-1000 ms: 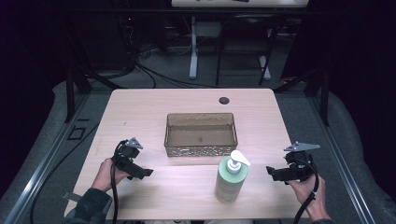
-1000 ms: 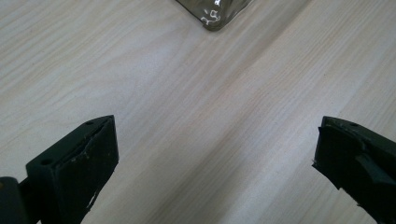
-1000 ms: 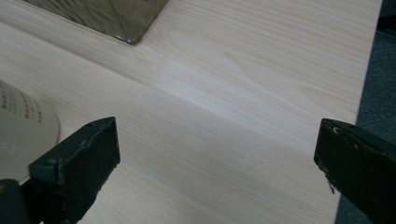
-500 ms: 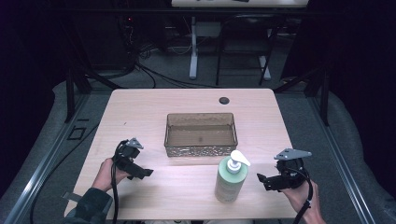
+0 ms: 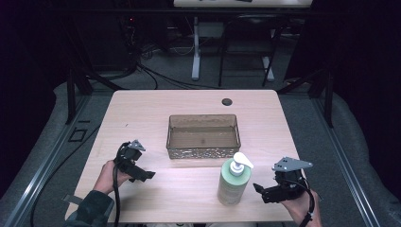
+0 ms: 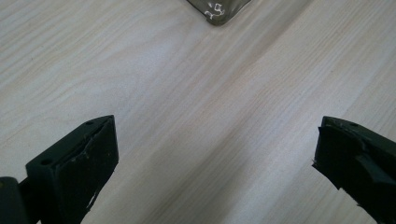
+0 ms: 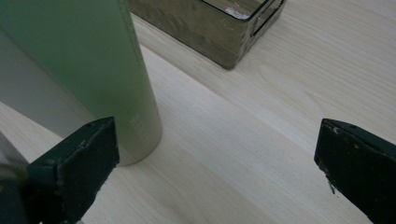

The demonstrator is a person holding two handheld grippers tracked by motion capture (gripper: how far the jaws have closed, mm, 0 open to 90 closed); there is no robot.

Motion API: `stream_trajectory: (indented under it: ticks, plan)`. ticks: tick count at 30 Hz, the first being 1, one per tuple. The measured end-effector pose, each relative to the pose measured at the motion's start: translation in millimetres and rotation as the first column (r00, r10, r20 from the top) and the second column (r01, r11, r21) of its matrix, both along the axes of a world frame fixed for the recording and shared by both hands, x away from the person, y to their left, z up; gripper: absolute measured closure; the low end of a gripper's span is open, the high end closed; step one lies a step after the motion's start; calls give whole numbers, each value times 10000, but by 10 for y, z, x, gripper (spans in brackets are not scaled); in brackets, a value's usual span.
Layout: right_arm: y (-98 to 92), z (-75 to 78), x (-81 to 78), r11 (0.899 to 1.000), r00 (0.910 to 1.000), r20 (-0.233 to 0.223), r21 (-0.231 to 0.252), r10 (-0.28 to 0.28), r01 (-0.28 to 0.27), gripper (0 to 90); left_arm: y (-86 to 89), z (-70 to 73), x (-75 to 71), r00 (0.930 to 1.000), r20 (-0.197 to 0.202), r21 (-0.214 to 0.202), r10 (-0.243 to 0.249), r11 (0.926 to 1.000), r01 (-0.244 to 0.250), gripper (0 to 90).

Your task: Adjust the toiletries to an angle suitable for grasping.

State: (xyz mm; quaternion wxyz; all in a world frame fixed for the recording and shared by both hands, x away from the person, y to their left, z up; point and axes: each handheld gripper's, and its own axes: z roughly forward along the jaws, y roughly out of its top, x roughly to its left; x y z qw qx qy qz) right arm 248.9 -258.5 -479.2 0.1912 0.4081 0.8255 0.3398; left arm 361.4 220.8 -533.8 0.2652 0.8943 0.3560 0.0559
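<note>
Item 1: pump bottle (image 5: pixel 233 182), pale green body, white pump head. Stands upright on the wooden table (image 5: pixel 156 109), near the front edge, right of centre, just in front of the tray's front right corner. No label, brand or lettering can be read on it from the high view; in the right gripper view its side (image 7: pixel 88 60) is plain green, with a faint square mark low on the wall too blurred to read.

Item 2: tray (image 5: pixel 203 136), rectangular, translucent brown, with a patterned band along its lower wall. Sits at the table's centre, apart from the bottle. No writing legible.

Item 3: right gripper (image 5: pixel 261 190), held in the person's right hand (image 5: pixel 298 208) at the front right of the table. Jaws wide apart, pointing toward the bottle, nothing between them; the bottle stands just beside the jaw on the left of its own view, and contact cannot be told.

Item 4: left gripper (image 5: pixel 147 176), held in the left hand (image 5: pixel 109 175) at the front left. Jaws spread wide over bare wood, well apart from the bottle.

Item 5: small dark round disc (image 5: pixel 227 101) near the table's far edge, unmarked.
</note>
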Motion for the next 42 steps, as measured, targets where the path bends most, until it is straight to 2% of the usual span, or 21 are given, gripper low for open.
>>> stream_trajectory:
  ticks: [7,13,19,25,30,36,41,42]
  plan:
    - [103,28,-56,9993,9993,91,36,367,-368,0,2,10,1,10000,24,3,-9,10000,9,0]
    - [182,67,-102,9973,9975,257,311,655,-663,0,-3,-2,6,10000,-11,66,-53,10000,53,0]
    - [308,71,-145,9919,9931,235,508,1153,-1164,0,-5,1,2,10000,1,61,-37,10000,37,0]
    - [417,81,-172,9882,9892,320,493,1434,-1448,0,-11,-3,2,10000,0,67,-34,10000,34,0]
    - [527,110,-169,9847,9845,649,526,1629,-1664,2,-18,-8,6,10000,-21,77,-87,9999,87,0]
    - [584,130,-142,9834,9830,884,704,1608,-1672,18,-23,-13,8,10000,-28,96,-89,9999,89,0]
    - [627,140,-139,9814,9789,1206,784,1651,-1752,36,-26,-16,10,9999,-35,105,-100,9999,101,0]
    - [643,144,-136,9798,9762,1399,894,1656,-1790,47,-27,-16,10,9999,-40,112,-110,9999,111,0]
